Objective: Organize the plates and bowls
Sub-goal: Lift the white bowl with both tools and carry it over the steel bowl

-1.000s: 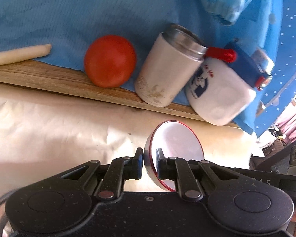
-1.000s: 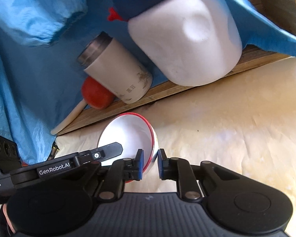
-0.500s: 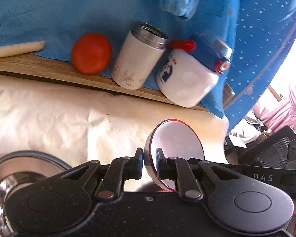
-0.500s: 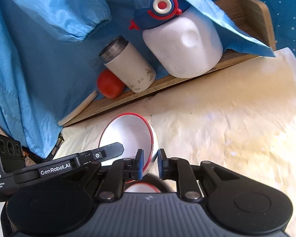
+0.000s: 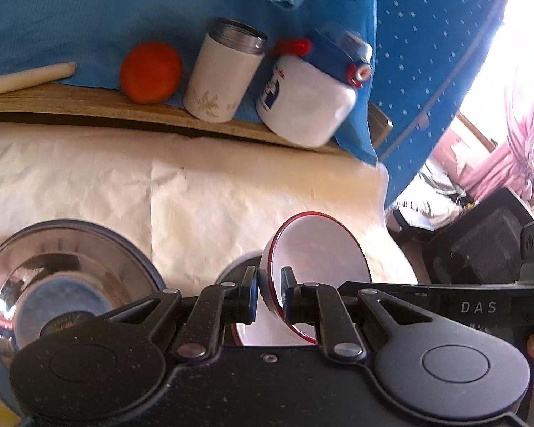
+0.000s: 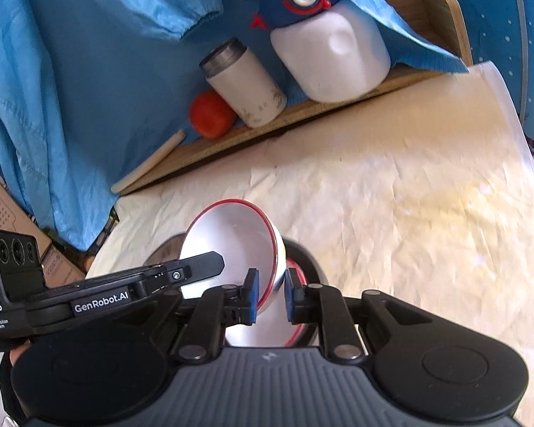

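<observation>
A white bowl with a red rim (image 5: 320, 249) hangs tilted above the paper-covered table. My left gripper (image 5: 268, 295) is shut on one side of its rim. In the right wrist view the same bowl (image 6: 231, 242) has its opposite wall pinched by my right gripper (image 6: 270, 295), also shut. Directly under the held bowl sits a second red-rimmed white bowl (image 6: 252, 334) inside a dark round dish (image 6: 309, 259). A large steel bowl (image 5: 67, 277) stands on the table at the lower left of the left wrist view.
A wooden shelf (image 5: 89, 103) runs along the back with an orange-red fruit (image 5: 149, 71), a white steel-topped flask (image 5: 224, 74), a white jug with a blue lid (image 5: 306, 99) and a pale stick (image 5: 28, 78). Blue cloth hangs behind. The table's right edge (image 6: 516, 117) is near.
Both grippers, still holding the bowl, have drawn back from the shelf. The steel bowl and the second red-rimmed bowl in its dark dish have come into view beneath.
</observation>
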Tool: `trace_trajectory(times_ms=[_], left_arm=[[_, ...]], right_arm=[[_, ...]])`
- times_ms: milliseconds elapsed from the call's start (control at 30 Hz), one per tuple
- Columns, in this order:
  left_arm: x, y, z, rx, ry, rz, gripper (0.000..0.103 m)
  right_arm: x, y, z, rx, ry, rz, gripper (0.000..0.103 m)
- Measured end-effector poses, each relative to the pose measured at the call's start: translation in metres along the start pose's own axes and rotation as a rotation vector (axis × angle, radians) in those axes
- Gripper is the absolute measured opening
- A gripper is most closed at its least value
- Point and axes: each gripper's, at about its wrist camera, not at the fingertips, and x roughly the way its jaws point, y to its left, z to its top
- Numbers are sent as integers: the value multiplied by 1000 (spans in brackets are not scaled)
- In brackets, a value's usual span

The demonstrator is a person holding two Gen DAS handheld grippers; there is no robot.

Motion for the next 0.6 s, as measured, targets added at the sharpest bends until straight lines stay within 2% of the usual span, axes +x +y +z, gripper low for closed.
trace_trajectory(times_ms=[267,600], left_arm=[[7,-4,-13,42,46,11,13],[10,-10,-17,112,52,50,13]], right_arm=[[2,-1,-11,-5,41,-33,17],[12,1,-12,-25,74,-56,17]])
